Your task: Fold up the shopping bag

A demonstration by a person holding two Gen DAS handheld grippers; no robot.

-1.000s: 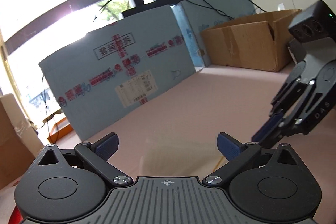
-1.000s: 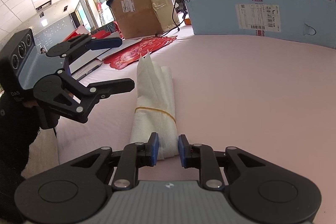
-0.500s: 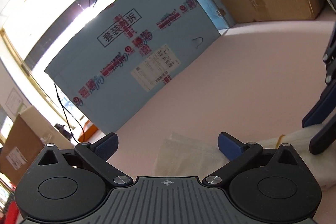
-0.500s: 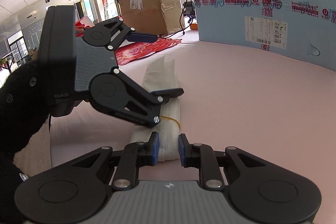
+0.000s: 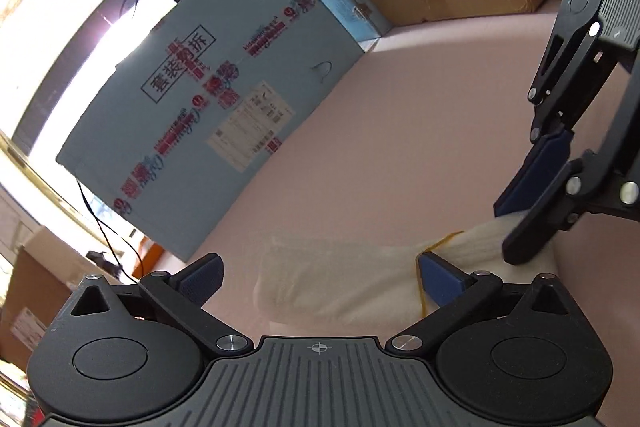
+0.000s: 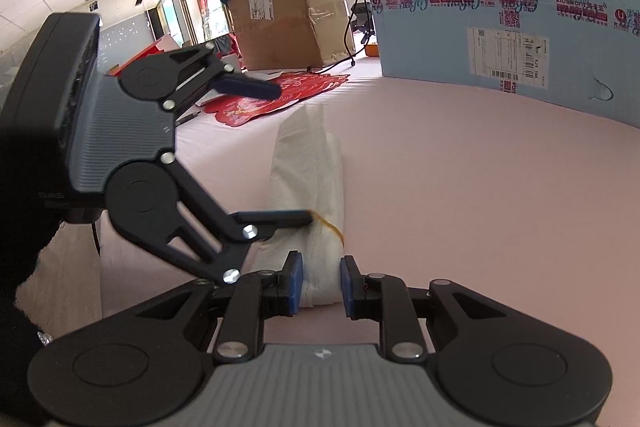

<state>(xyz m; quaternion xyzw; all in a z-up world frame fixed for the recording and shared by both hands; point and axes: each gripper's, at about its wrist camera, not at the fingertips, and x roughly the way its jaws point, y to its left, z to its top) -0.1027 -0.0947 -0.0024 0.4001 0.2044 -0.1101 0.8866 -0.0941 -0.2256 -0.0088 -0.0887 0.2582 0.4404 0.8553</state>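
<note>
Right gripper (image 6: 320, 285) clamps the rolled white fabric shopping bag (image 6: 310, 163) on the pink table (image 6: 480, 187); left gripper (image 5: 318, 273) gapes wide, holding nothing.

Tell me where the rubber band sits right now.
The rubber band wraps the rolled bag near its close end on the pink table, just beyond the right tool, at the left tool lower fingertip.
</note>
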